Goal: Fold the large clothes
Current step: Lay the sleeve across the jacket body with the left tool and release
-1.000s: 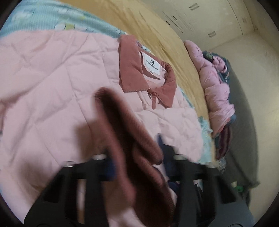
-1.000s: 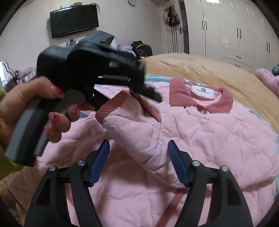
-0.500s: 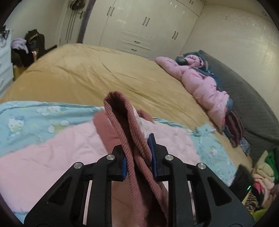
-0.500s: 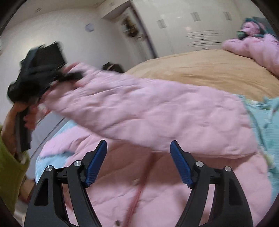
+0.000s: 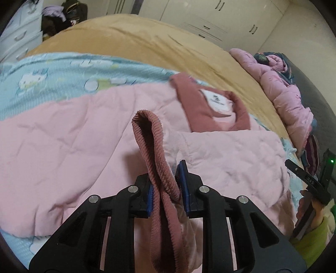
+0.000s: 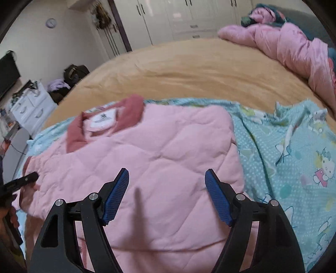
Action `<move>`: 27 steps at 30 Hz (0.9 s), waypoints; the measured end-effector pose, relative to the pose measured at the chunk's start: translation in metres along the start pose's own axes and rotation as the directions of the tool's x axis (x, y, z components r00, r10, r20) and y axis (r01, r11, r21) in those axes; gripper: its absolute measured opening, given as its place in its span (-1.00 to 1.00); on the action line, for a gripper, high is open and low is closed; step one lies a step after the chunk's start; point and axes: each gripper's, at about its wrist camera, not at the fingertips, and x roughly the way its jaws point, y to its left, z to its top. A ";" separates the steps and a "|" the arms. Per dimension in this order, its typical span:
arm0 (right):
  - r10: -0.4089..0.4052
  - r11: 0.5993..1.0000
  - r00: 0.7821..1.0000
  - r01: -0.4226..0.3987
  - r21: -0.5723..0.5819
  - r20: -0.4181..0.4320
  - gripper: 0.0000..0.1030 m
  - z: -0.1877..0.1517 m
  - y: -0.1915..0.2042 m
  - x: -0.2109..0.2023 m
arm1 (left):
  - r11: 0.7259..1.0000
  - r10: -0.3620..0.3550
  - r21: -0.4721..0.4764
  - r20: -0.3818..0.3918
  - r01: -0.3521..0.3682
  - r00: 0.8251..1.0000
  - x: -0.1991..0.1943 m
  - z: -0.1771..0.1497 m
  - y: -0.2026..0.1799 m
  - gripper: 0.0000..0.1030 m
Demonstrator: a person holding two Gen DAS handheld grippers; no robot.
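Closest in, left gripper (image 5: 166,189) clamped tight on the ribbed dusty-rose cuff (image 5: 153,151), blue pads pinching it from both sides, the loop of the cuff sticking up past the fingertips and the rest trailing down toward the lens. Jaws been squeezing in on it just now, pretty much fully closed.

Right gripper (image 6: 167,196) hovering over the folded part of the pink quilted jacket (image 6: 159,155), jaws spread wide, nothing between the blue pads (image 6: 117,195), just fabric underneath. Shadow of it falling on the quilting.

Jacket itself lying flat on a light blue cartoon-print sheet (image 6: 294,151), spread across the near side of the bed. One sleeve already folded over the body, sitting just below the collar in the left wrist view. Rose collar (image 5: 197,105) with a white label (image 5: 218,100) inside, up at the far end of the jacket.

Off at the right edge of the left wrist view, a hand in a green sleeve (image 5: 313,237), gripping the other tool.

Past the sheet, tan bedspread (image 6: 199,71) covering the rest of the bed. Another pink puffy garment (image 6: 289,44) heaped at the far right edge. Beyond that, white wardrobe doors (image 6: 168,16), a white drawer unit (image 6: 31,107) on the left and a small round clock (image 6: 51,22) on the wall.
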 end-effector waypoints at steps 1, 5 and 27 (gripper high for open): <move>-0.021 1.000 1.000 0.021 0.003 -0.019 0.43 -0.001 -0.001 0.007 | 1.000 0.010 0.002 -0.004 -0.010 1.000 0.003 -0.002 0.003 -0.70; -0.053 0.998 0.991 0.057 0.029 -0.122 0.45 -0.009 -0.013 0.034 | 0.999 0.037 0.028 -0.023 -0.037 0.999 0.013 -0.006 0.003 -0.66; -0.037 0.999 0.999 0.037 -0.037 0.004 0.91 -0.028 0.012 -0.014 | 0.996 0.082 -0.019 0.003 -0.082 0.997 -0.016 -0.024 0.000 0.36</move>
